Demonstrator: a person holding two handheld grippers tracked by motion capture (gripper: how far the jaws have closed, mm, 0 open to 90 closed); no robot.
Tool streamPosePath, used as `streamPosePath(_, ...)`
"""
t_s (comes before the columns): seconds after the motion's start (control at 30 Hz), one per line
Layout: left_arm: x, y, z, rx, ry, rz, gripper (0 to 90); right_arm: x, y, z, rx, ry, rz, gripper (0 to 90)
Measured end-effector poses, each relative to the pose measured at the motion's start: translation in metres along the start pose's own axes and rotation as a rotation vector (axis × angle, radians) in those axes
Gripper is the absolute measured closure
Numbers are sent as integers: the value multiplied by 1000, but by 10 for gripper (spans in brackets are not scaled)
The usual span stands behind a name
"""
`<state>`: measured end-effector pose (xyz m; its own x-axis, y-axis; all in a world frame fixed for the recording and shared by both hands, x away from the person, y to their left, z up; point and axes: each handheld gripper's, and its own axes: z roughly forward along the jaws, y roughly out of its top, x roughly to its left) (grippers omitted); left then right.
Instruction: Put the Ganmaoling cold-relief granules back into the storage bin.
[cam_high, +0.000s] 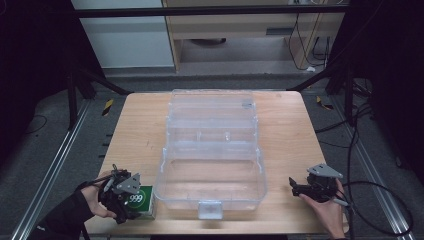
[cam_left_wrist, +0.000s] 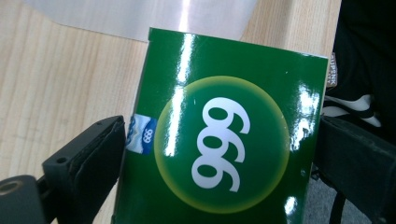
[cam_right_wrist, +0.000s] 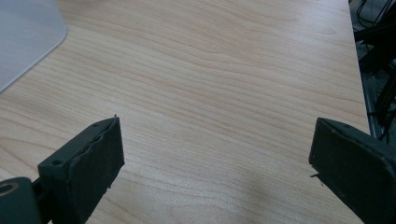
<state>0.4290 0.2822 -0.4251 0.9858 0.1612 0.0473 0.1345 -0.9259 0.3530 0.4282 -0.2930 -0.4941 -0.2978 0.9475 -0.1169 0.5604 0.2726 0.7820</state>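
Observation:
A glossy green box (cam_left_wrist: 219, 140) marked "999" in white lies at the table's front left corner (cam_high: 145, 201). My left gripper (cam_high: 136, 200) holds it, with one black pad (cam_left_wrist: 100, 154) against its left edge and the other (cam_left_wrist: 355, 158) against its right edge. At the front right, my right gripper (cam_high: 296, 186) rests low over bare wood, its jaws wide open with nothing between them (cam_right_wrist: 215, 135). A large clear plastic case (cam_high: 210, 197) stands open in the middle of the table, between the two grippers.
The case's lid (cam_high: 212, 107) lies back toward the far edge, and its latch (cam_high: 210, 209) faces me. A corner of the case (cam_right_wrist: 23, 32) shows at the right gripper view's upper left. The wooden table (cam_high: 290, 135) ends close behind the right gripper; cables trail on the floor (cam_high: 380, 200).

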Motion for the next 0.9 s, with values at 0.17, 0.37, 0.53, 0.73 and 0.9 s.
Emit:
streamPosePath(0.17, 2, -1, 5, 9, -14, 2, 42, 0, 0, 0, 7, 1, -3, 34)
streamPosePath(0.37, 4, -1, 12, 24, -26, 5, 53, 1, 0, 1, 11, 2, -6, 33)
streamPosePath(0.53, 5, -1, 14, 36, -28, 15, 75, 1, 0, 1, 14, 4, -7, 33)
streamPosePath(0.73, 4, -1, 12, 34, -34, 22, 107, 1, 0, 1, 17, 3, -9, 33)
streamPosePath(0.9, 3, -3, 10, 30, -35, 20, 137, 1, 0, 1, 16, 3, -10, 33)
